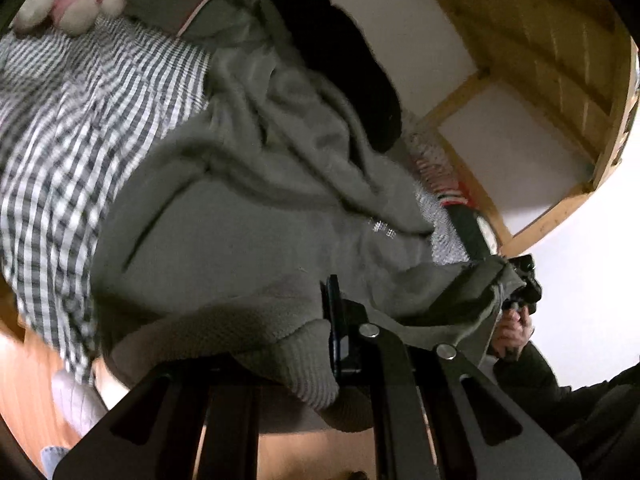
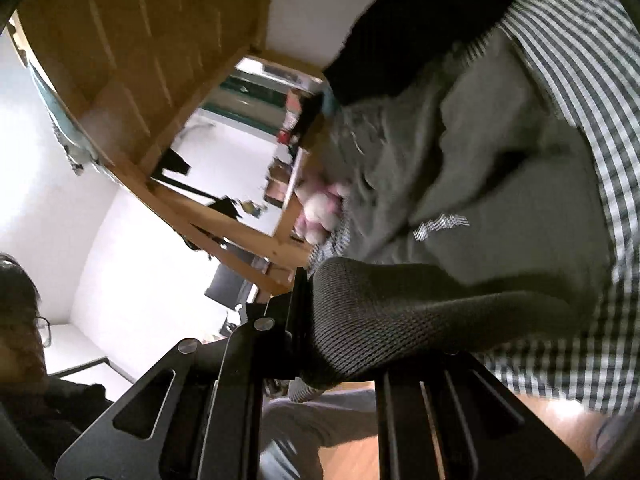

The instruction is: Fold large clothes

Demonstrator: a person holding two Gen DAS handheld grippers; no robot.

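The left gripper (image 1: 320, 364) is clamped on the ribbed hem of the olive sweatshirt (image 1: 240, 248), which lies spread over a checked sheet (image 1: 60, 152), near a plush toy (image 1: 68, 0) and a black garment (image 1: 344, 80). The right gripper (image 2: 316, 344) pinches the same hem. Wooden floor (image 2: 540, 412) shows below the sheet's edge. The small white chest print (image 2: 440, 224) is too blurred to read.

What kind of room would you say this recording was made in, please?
Most likely a bedroom at home. A checked grey-and-white bed cover lies under the grey-green knitted sweatshirt. A pale wooden slatted bed frame, seemingly a loft bed, stands close by, and a pink-and-white plush toy rests on the cover.
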